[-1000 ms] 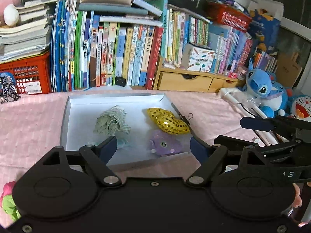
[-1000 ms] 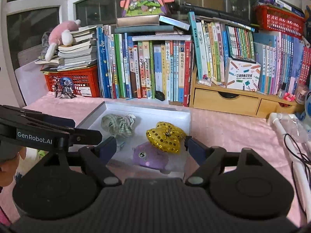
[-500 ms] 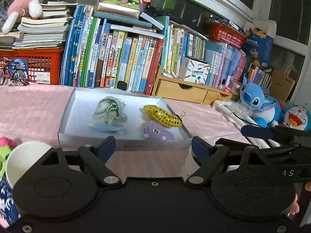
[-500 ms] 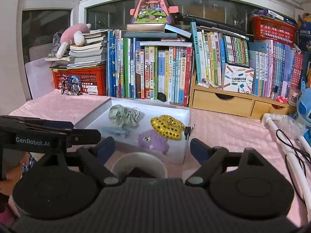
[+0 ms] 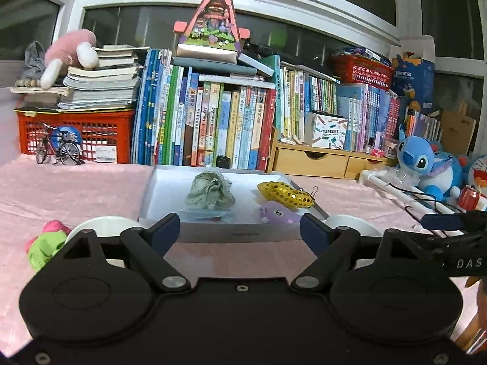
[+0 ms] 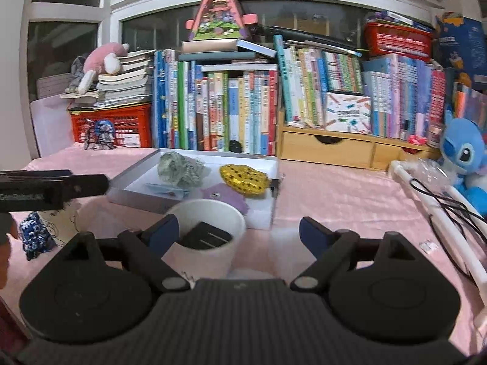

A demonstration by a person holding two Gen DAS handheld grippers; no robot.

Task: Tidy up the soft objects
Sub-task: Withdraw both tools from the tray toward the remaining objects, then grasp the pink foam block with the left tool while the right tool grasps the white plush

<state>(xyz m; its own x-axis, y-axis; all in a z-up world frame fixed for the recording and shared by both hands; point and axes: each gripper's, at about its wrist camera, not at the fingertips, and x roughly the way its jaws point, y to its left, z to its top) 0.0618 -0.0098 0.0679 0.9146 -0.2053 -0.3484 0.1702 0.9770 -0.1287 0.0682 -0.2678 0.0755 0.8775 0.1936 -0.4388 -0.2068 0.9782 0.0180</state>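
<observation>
While flat in tray point(image 5: 158, 210), yellow toy point(image 5: 284, 194) lengthwise left-right

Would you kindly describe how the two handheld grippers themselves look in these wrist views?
Both are matte black with round pivot discs, angled linkage arms and silver pins. The left gripper has dark blue finger pads and a smooth body; the right gripper has a ribbed grey body. White lettering marks each gripper's side, seen from the other's camera.
</observation>
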